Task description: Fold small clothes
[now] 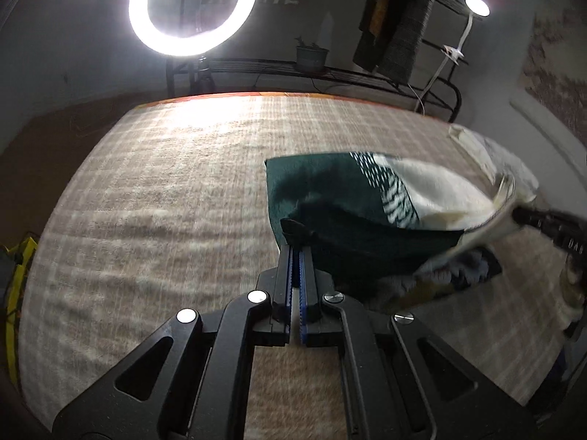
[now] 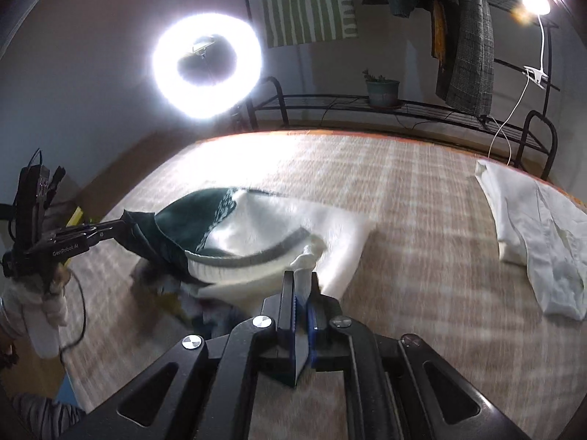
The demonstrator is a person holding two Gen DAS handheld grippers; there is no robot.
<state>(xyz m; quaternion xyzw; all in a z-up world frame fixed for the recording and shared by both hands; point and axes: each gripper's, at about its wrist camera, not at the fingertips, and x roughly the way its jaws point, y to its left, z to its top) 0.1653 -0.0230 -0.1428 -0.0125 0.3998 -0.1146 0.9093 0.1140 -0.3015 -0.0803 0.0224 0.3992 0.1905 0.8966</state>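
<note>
**Garment held at two edges above the bed**

Left wrist view: the left gripper (image 1: 296,253) is clamped on the dark green edge of the garment (image 1: 352,198); that edge is best kept taut and level. Motion blur obscures the pile beneath.

Right wrist view: the right gripper (image 2: 301,278) is pinched on the cream edge above the bed (image 2: 422,190). A white cloth (image 2: 528,242) lies apart, partly cut off.

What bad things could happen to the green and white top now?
1. Each gripper, left gripper and right gripper, pinches only a small edge of the green and white top, so it might slip out.
2. The hanging part could snag the pile of clothes beneath it.
</note>
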